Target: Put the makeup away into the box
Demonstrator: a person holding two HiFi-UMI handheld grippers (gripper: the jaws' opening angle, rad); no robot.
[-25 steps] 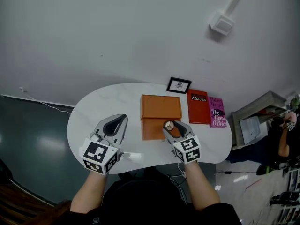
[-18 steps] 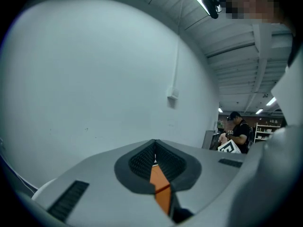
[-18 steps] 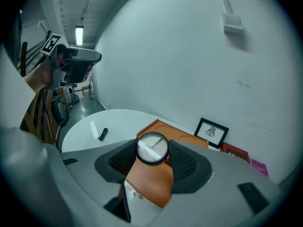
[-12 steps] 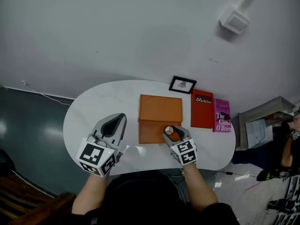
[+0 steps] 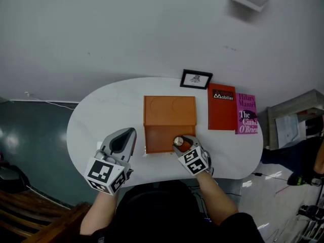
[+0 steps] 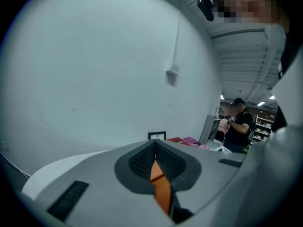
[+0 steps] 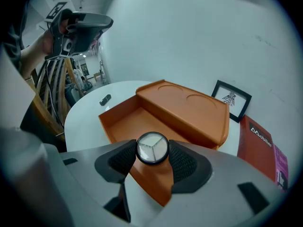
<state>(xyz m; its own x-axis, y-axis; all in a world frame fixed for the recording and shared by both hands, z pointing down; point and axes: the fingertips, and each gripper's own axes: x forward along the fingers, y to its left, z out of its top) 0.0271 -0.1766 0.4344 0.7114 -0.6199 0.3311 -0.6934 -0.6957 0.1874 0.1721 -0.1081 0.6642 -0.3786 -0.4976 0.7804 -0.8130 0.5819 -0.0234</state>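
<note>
- My right gripper (image 7: 152, 151) has its jaws pinching a round makeup compact (image 7: 152, 148). The clear top faces me and the rest is hidden between the pads.
- The open orange box (image 7: 137, 122) is just ahead of and below those jaws, on the white desk (image 5: 101, 120).
- My left gripper (image 6: 155, 163) has its jaws pressed together, with only an orange sliver visible past them.
- A small dark item (image 7: 105, 99) lies well left of the right jaws, too small to identify.
</note>
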